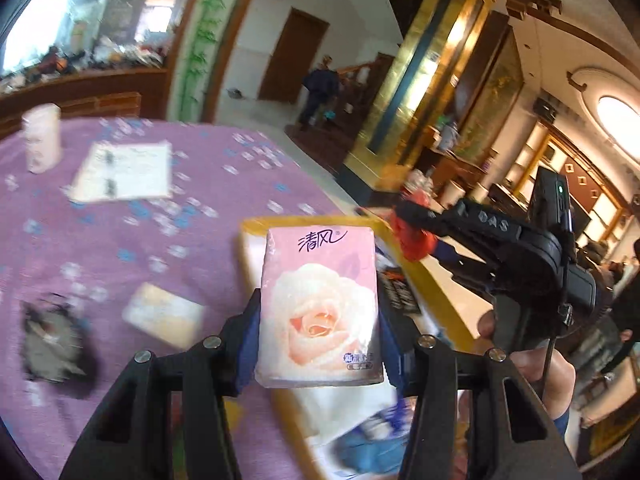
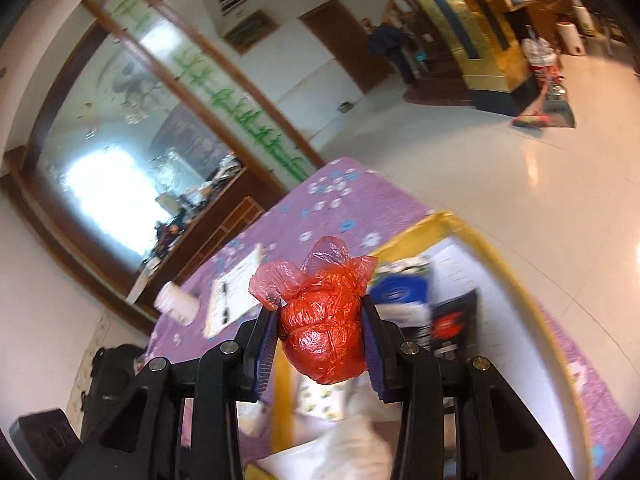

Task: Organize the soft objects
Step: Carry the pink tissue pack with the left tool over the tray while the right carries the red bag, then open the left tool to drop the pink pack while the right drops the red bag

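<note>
Left wrist view: purple flowered bench (image 1: pixel 120 248) across left and centre; yellow-rimmed box (image 1: pixel 436 292) at centre right, partly filled. Pink tissue pack (image 1: pixel 320 308) upright at centre, clamped between left tongs (image 1: pixel 320 344), about half spread. Right wrist view: red plastic bag ball (image 2: pixel 324 332) at lower centre, pinched in right tongs (image 2: pixel 322 344), nearly closed, over the box. Risk: slick film slipping out; both tongs crowding one opening, knocking together.
</note>
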Available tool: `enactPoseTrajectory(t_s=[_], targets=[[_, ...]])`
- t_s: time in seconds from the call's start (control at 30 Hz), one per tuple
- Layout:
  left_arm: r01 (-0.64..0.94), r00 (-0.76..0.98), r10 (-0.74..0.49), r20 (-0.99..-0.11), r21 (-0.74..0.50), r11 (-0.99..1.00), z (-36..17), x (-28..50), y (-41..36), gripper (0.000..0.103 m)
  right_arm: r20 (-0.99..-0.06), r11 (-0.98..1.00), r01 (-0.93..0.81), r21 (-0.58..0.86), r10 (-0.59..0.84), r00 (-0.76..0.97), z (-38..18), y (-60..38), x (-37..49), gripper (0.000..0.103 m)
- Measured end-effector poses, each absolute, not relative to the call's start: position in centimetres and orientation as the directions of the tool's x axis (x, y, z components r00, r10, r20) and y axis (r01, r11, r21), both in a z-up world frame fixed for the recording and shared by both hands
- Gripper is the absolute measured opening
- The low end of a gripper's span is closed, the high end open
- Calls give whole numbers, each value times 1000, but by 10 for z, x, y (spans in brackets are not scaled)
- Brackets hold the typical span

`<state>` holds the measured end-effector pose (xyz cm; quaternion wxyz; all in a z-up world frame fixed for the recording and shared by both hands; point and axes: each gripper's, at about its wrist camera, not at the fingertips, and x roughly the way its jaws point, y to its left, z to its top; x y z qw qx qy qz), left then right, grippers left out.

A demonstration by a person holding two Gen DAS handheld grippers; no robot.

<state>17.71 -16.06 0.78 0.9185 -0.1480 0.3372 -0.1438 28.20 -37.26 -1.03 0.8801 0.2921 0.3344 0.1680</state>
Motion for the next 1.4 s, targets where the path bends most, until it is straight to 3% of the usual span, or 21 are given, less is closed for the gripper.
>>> enactPoseTrajectory(t_s=[0.27,0.5,0.87,1.0,1.1,1.4], targets=[[241,609,-438,-662,-372,897,-37,188,-214,50,-624,829,5,560,417,660,-35,-375,301,42],[264,596,-437,-674,-349,899,-50,182,-219,50,-684,835,46,549,417,599,-60,-370,312,42],[272,595,-454,-663,-366,890,-50,185,-213,51,-680,844,46,534,397,617,-55,-368,306,45],[276,597,-461,-656,-372,886,-49,187,-212,51,-672,847,37,530,393,628,-49,-367,304,53],[277,602,-464,-650,-375,885,-48,186,-212,54,-663,844,31,536,398,634,-46,-367,302,58],[270,642,-453,-618,-371,889,-35,182,-207,62,-625,857,28,514,351,697,-30,-368,293,58]])
